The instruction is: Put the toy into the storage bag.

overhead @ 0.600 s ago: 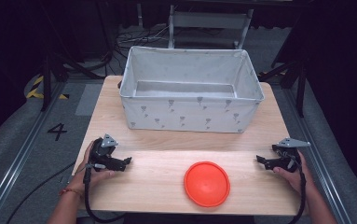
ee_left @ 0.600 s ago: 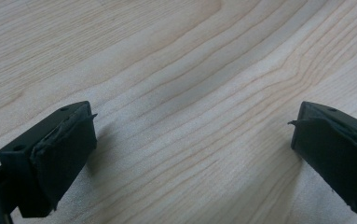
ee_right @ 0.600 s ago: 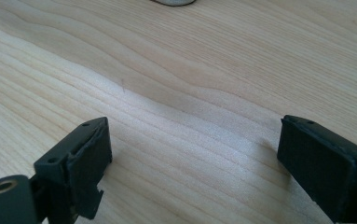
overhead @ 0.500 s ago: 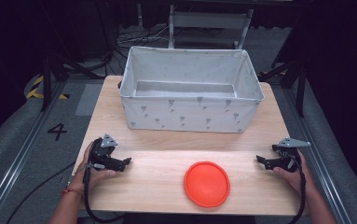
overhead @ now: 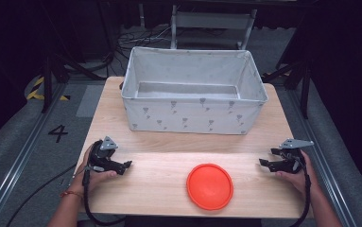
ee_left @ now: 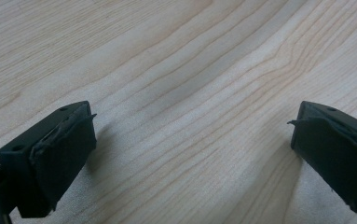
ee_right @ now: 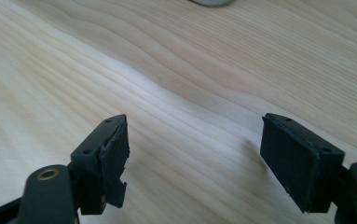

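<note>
An orange round disc (overhead: 210, 186) lies flat on the wooden table (overhead: 169, 142) near the front edge, right of centre. My left gripper (overhead: 127, 165) rests low over the table at the front left, well left of the disc, jaws pointing right. Its own view has the jaws wide apart over bare wood, left gripper (ee_left: 192, 135) open and empty. My right gripper (overhead: 262, 162) sits at the front right, jaws pointing left toward the disc with a gap between. In its own view the right gripper (ee_right: 195, 144) stands open over bare wood.
A large white fabric bin (overhead: 193, 118) with a small grey pattern stands at the back of the table, its inside bare. Dark floor, rails and cables surround the table. A grey object's edge (ee_right: 212, 2) peeks in at the top of the right gripper view.
</note>
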A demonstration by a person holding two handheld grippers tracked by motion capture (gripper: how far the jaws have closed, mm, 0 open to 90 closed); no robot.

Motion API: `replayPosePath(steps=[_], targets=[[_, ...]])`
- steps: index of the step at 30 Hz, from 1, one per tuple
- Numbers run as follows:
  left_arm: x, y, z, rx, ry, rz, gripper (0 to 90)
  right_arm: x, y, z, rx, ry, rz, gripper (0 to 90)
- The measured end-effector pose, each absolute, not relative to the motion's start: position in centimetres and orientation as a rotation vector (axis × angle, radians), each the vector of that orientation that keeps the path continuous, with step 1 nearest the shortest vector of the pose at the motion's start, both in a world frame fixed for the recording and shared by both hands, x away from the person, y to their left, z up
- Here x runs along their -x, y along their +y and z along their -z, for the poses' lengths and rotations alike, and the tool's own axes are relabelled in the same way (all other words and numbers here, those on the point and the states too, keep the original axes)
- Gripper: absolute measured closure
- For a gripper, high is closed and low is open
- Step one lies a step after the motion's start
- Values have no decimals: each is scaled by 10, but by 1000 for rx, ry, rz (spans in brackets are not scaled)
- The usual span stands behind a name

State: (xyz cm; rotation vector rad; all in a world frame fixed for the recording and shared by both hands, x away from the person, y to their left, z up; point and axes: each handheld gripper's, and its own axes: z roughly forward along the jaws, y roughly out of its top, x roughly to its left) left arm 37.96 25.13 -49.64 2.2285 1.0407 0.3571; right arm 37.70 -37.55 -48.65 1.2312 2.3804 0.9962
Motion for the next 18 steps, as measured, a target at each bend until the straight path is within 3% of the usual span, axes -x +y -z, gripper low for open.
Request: replayPosePath(steps=[18], targets=[[-380,252,496,-2233,1035,-356,2,-353,-305,447,-959,2629,-1029,263]])
